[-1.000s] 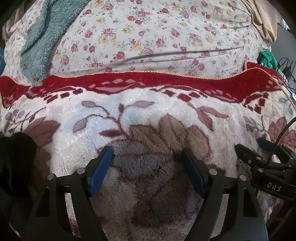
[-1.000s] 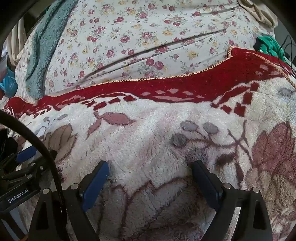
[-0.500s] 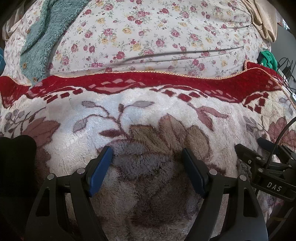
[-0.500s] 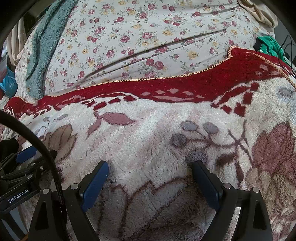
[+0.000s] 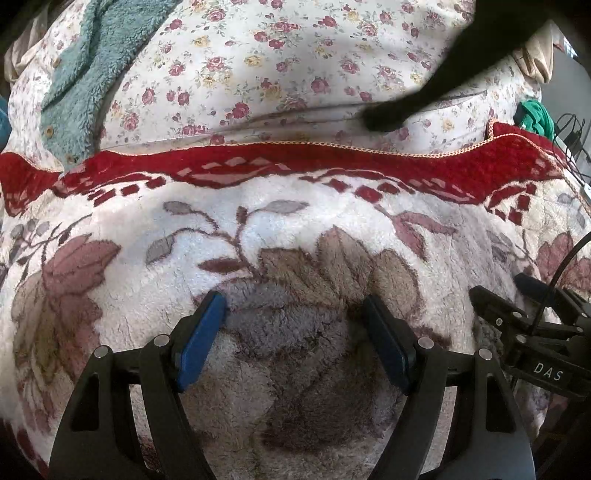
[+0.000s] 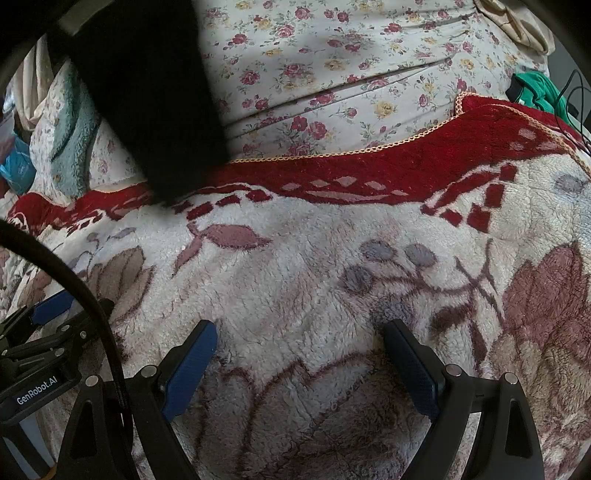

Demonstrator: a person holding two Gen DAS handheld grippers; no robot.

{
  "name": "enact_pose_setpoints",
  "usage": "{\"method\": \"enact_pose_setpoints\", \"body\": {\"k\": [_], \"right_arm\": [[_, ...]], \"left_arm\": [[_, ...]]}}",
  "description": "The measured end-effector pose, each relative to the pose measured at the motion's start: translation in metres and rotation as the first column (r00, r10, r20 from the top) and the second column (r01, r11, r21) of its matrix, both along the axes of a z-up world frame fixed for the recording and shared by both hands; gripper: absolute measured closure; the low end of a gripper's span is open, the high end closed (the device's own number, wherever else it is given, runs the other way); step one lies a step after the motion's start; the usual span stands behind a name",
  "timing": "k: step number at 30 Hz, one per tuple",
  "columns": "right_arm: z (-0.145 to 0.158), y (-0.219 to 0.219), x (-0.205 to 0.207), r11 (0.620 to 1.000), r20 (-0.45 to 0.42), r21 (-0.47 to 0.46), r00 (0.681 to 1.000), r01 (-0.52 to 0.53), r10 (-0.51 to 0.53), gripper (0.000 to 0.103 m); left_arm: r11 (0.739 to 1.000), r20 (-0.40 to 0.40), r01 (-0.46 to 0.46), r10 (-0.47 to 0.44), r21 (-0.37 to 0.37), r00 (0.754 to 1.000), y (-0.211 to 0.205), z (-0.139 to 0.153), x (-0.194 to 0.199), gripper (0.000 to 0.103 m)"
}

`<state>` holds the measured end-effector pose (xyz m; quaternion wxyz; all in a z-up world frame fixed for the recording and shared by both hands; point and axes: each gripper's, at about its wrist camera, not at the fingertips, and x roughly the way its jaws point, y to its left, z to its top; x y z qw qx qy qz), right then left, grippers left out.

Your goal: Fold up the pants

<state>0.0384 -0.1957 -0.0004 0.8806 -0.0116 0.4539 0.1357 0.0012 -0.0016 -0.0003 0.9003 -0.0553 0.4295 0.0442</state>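
Observation:
Black pants (image 6: 155, 96) hang in the air over the bed at the upper left of the right wrist view, the lower end near the red blanket border. In the left wrist view a blurred black leg of the pants (image 5: 443, 74) crosses the upper right. My left gripper (image 5: 293, 328) is open and empty, low over the fleece blanket (image 5: 295, 236). My right gripper (image 6: 299, 350) is open and empty over the same blanket (image 6: 295, 288). Neither gripper touches the pants. The right gripper shows at the right edge of the left view (image 5: 528, 332).
A floral sheet (image 5: 280, 66) covers the far bed. A teal fleece garment (image 5: 88, 74) lies at far left. A green item (image 6: 535, 92) and cables sit at far right. Beige cloth (image 6: 517, 26) lies at the top right.
The black cloth at the left edge of the left view is gone. Black pants have come into view above the bed in both views. Both grippers have stayed in place, open.

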Motion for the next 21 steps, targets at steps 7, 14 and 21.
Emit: {"method": "enact_pose_setpoints", "body": {"k": [7, 14, 21], "right_arm": [[0.0002, -0.0001, 0.0005, 1.0, 0.0, 0.0, 1.0, 0.0, 0.0, 0.012], [0.0001, 0.0, 0.0005, 1.0, 0.0, -0.001, 1.0, 0.0, 0.0, 0.012], [-0.0001, 0.0006, 0.0004, 1.0, 0.0, -0.001, 1.0, 0.0, 0.0, 0.012]], "left_arm": [[1.0, 0.0, 0.0, 0.0, -0.001, 1.0, -0.0012, -0.0007, 0.0003, 0.025], [1.0, -0.001, 0.0, 0.0, -0.003, 1.0, 0.0, -0.0003, 0.0001, 0.025], [1.0, 0.0, 0.0, 0.0, -0.004, 1.0, -0.0001, -0.0003, -0.0002, 0.025]]}}
